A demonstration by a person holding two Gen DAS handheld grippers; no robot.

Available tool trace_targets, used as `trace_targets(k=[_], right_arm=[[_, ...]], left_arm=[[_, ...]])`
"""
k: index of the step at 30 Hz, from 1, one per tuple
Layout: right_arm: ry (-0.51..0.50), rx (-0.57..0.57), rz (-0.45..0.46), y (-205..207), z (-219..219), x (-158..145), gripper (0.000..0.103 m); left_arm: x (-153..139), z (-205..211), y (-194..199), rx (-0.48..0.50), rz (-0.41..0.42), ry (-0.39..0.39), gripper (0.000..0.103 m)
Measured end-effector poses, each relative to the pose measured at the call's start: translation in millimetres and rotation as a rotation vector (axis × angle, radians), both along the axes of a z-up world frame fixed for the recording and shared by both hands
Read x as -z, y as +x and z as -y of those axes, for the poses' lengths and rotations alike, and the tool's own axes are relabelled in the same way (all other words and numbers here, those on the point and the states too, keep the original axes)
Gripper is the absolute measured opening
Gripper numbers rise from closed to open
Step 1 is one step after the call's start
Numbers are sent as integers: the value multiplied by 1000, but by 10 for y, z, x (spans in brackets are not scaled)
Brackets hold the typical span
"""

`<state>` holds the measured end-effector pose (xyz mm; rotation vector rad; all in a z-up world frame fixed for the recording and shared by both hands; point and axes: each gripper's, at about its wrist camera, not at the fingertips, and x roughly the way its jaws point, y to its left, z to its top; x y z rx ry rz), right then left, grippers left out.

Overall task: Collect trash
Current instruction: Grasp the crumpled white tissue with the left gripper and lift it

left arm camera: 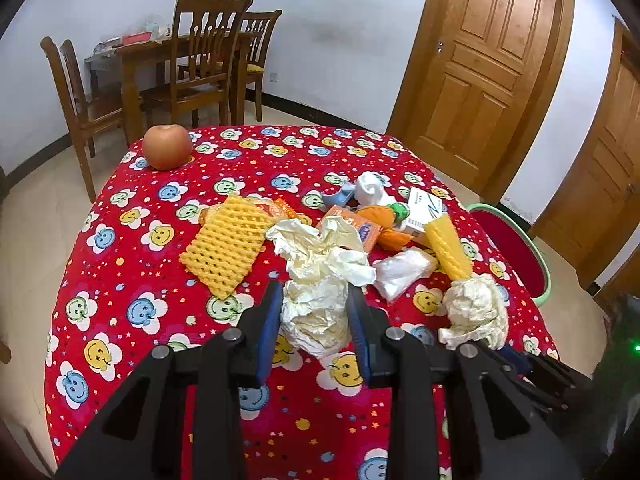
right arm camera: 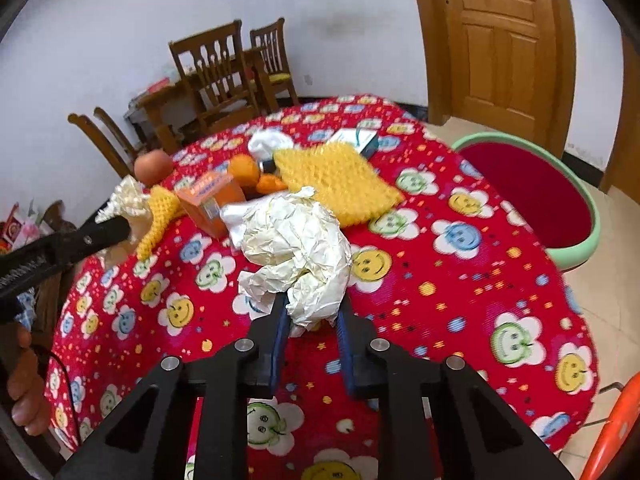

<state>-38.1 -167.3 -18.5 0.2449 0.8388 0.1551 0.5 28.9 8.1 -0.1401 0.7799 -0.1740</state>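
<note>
Motion blur softens the yellow foam net [right arm camera: 338, 178] and white box [right arm camera: 357, 138]. The red basin [left arm camera: 516, 248] lies partly hidden behind the table edge.

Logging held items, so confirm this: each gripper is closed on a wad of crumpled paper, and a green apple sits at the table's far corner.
One detail is wrong. The apple is reddish-orange, not green, as the left wrist view shows. The rest holds: the left gripper and right gripper each clamp a crumpled paper wad.

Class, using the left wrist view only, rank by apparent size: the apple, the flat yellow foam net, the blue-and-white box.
1. flat yellow foam net, largest.
2. and 3. apple and blue-and-white box: too alike to rank; the box is partly hidden.
</note>
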Motion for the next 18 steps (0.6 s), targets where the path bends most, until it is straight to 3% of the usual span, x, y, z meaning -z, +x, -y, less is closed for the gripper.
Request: trace_targets(k=[18], right_arm=[[3, 192, 91, -8, 808, -379, 22]], left_arm=[[-276, 729, 97, 152, 42, 16, 32]])
